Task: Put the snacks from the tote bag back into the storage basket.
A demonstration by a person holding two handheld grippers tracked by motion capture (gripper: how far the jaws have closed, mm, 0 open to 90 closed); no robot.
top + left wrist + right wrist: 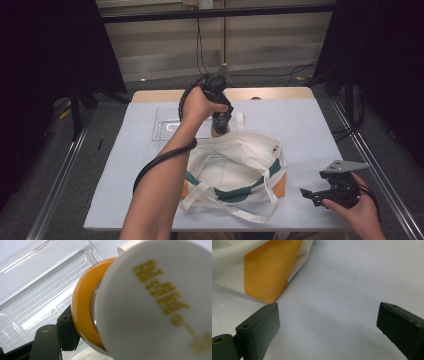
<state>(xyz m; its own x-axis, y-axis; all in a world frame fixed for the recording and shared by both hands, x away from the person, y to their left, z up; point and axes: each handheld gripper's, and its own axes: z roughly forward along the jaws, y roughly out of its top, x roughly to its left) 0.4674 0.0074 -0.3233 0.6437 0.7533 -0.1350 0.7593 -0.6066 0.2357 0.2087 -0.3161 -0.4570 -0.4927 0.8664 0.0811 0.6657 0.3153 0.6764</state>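
My left gripper (pixel 220 120) points down at the far rim of a white tote bag (pixel 235 170), which has green and orange patches. It is shut on a small orange container (pixel 83 307) with a white cap (pixel 155 302) printed in gold letters. In the high view the orange container (pixel 216 131) shows just under the jaws, between the bag's rim and a clear plastic tray (pixel 167 125). My right gripper (pixel 311 194) rests low over the table to the right of the bag. The right gripper (pixel 328 325) stands open with only bare tabletop between its jaws.
The bag lies open in the middle of a light grey table mat (pixel 310 125). The clear tray (pixel 37 285) sits at the back left of the mat. An orange corner of the bag (pixel 267 275) lies close to my right gripper's left jaw. Dark curtains and metal rails flank the table.
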